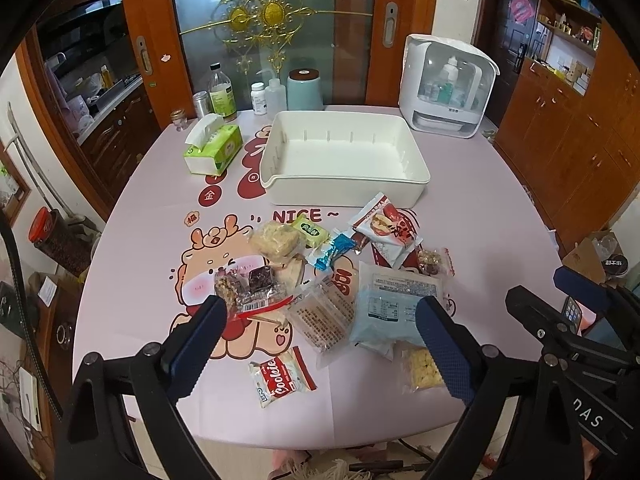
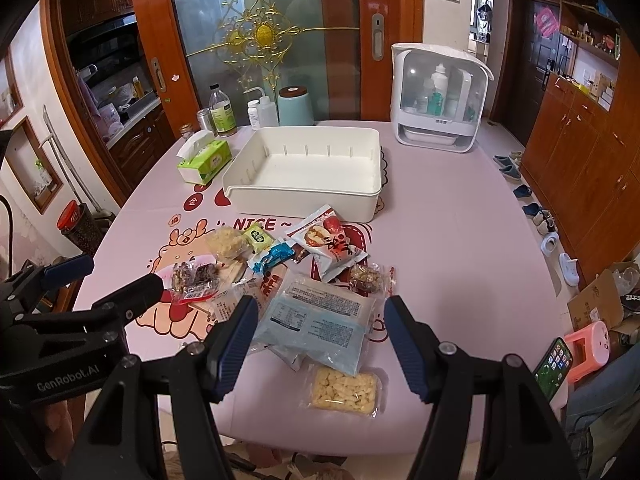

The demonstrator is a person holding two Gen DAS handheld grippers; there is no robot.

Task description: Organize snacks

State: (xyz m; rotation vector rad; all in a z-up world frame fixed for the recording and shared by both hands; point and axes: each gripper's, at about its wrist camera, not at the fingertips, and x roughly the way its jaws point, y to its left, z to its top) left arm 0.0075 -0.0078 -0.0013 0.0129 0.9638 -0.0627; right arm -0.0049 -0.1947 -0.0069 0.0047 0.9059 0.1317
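Note:
A heap of wrapped snacks lies on the pink tablecloth in front of an empty white bin (image 1: 344,194) (image 2: 304,205). My left gripper (image 1: 320,312) hangs open over the near left of the heap, above a clear wafer packet (image 1: 320,316) and a nut bar packet (image 1: 244,284). A red-and-white cookie pack (image 1: 282,376) lies nearest the table edge. My right gripper (image 2: 322,306) is open too and holds nothing; it hovers over a large pale blue pack (image 2: 316,320). A clear pack of yellow puffs (image 2: 344,390) lies just below it. Each gripper shows at the side of the other's view.
A green tissue box (image 1: 214,150) sits left of the bin, with bottles and a teal canister (image 1: 304,90) behind it. A white cabinet with a clear door (image 1: 448,88) stands at the back right. A red date pack (image 1: 386,228) lies near the bin. A phone (image 2: 554,368) sits at the right.

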